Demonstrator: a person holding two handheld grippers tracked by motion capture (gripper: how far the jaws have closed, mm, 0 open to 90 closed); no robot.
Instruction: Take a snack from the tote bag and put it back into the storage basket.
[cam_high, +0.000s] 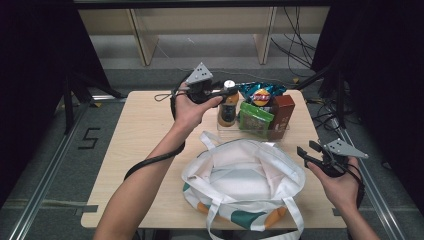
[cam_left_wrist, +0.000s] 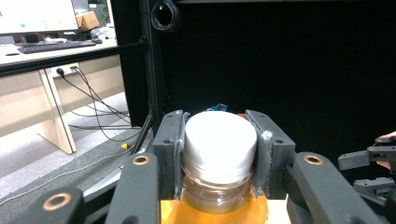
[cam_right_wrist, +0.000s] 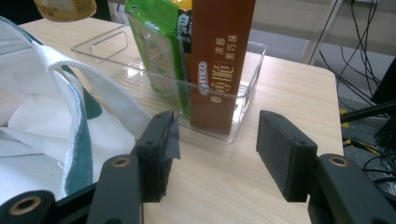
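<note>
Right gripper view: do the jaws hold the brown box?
No, the right gripper stands open over bare table, short of the brown box in the clear tray.

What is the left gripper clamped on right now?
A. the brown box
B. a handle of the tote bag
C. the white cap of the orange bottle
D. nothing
C: the left gripper has both pads pressed against the bottle at its white cap.

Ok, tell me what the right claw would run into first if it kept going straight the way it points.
Probably the clear tray: the right claw, open and empty, aims at its near corner, where the brown box stands just behind the wall. Bare table lies between; depth is hard to judge.
</note>
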